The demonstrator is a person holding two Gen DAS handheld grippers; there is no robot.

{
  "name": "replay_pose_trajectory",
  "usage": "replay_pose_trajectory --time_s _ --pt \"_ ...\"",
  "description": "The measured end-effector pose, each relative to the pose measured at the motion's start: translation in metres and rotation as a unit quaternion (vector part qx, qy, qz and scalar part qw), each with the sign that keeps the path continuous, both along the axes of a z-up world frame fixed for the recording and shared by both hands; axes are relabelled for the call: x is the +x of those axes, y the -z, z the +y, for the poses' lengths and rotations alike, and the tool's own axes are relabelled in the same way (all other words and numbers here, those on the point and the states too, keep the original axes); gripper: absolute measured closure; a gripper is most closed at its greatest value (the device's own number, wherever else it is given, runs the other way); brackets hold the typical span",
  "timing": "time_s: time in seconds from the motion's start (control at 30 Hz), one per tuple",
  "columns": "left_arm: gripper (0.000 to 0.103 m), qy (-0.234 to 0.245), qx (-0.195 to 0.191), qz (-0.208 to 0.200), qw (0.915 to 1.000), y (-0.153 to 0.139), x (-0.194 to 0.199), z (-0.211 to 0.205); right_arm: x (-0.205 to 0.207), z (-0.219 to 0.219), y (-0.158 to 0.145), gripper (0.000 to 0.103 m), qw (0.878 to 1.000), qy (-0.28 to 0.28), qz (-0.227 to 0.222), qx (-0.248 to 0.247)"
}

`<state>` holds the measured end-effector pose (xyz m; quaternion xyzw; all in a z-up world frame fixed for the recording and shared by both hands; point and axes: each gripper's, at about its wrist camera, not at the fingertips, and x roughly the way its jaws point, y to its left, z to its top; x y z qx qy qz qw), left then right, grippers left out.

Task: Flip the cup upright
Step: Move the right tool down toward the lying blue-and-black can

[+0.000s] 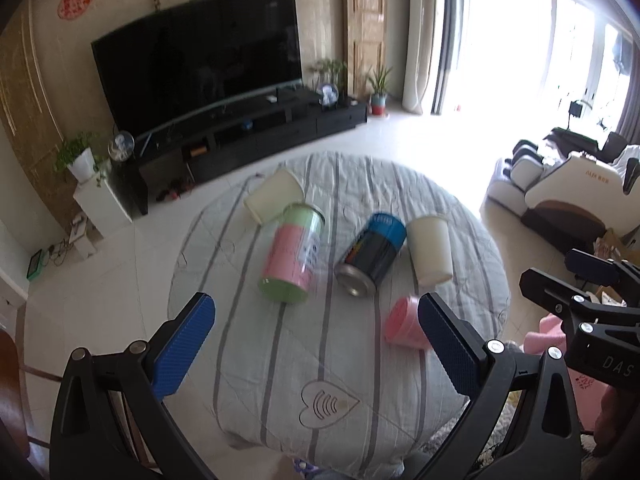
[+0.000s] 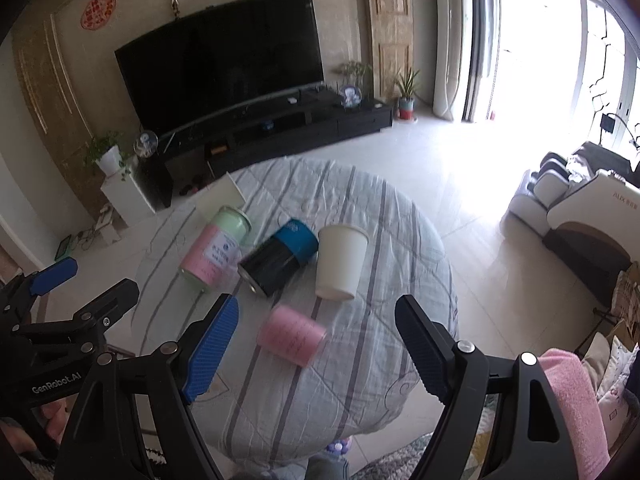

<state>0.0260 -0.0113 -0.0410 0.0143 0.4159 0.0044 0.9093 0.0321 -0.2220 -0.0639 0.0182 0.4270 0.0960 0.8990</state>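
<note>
A round bench (image 2: 360, 392) under a grey striped cloth carries five toppled or inverted containers. Far left lies a cream cup (image 1: 274, 200); nearer, a pink-and-green tin (image 2: 214, 250), a black-and-blue can (image 2: 280, 256) and a white cup (image 2: 340, 260) standing mouth-down. Nearest lies the small pink cup (image 2: 291, 335) on its side. Both the right gripper (image 2: 316, 344) and left gripper (image 1: 316, 344) hover with fingers wide apart, holding nothing. A clean flip likely means straddling the pink cup's middle before rotating.
</note>
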Motion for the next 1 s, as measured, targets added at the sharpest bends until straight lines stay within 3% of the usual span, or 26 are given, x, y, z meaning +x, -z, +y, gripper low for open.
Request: replay_pose_trajectory --time_s 0.23,0.57,0.8,1.0 --pt "0.0 -0.022 0.011 0.061 0.9978 0.025 0.01 -0.007 0.013 0.002 0.026 0.021 0.998 -0.027 0.054 0.017" --pt "0.0 -0.044 0.018 0.077 0.9959 0.034 0.022 -0.005 0.043 0.007 0.042 0.021 0.994 -0.052 0.088 0.045" --pt "0.0 -0.035 0.014 0.086 0.9956 0.037 0.041 0.016 0.064 0.02 0.047 0.021 0.993 -0.033 0.104 0.045" --pt "0.0 0.006 0.006 0.105 0.9944 0.049 0.066 0.048 0.085 0.04 0.061 0.021 0.99 0.014 0.127 0.059"
